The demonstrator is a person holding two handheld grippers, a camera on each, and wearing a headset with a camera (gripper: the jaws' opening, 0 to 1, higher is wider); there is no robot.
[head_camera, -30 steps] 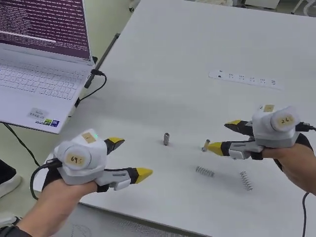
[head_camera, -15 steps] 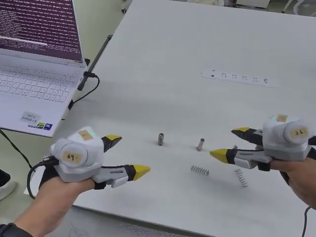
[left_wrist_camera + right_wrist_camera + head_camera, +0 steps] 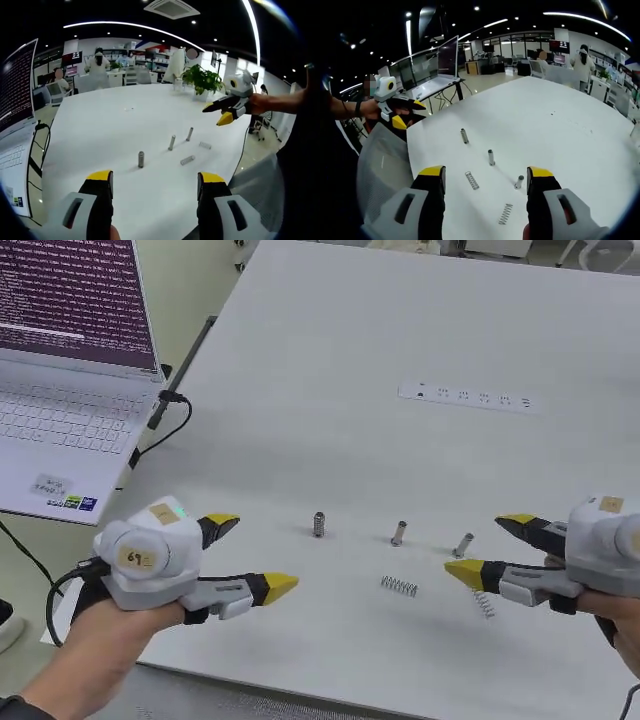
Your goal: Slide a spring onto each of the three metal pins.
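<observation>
We see a white table [image 3: 400,320] across most of the head view; an open laptop [image 3: 60,370] sits at its left edge, screen lit with text, with a black cable [image 3: 160,412] plugged into its side. The left gripper [image 3: 252,553] is at lower left, held in a hand at the near table edge; its jaws are spread wide and released, with nothing between them, tips pointing right along the table. The right gripper [image 3: 488,546] is at lower right, likewise released, jaws apart and empty, tips pointing left toward the pins; both gripper views confirm the gap between the yellow tips. A flat white power strip [image 3: 463,397] lies further back, right of centre, well apart from the work. The three pins stand in a row between the two grippers, near the front of the table. The left pin [image 3: 319,524] looks ribbed along its shaft, as with a spring on it, though it's too small to be sure; the middle pin [image 3: 399,533] and right pin [image 3: 463,544] look smooth and bare. Two loose springs lie flat on the table on the near side of that row; the left spring [image 3: 398,586] is near the middle pin, not touching it; the right spring [image 3: 483,603] is below the right pin, partly hidden behind the right gripper's lower jaw in the head view.
</observation>
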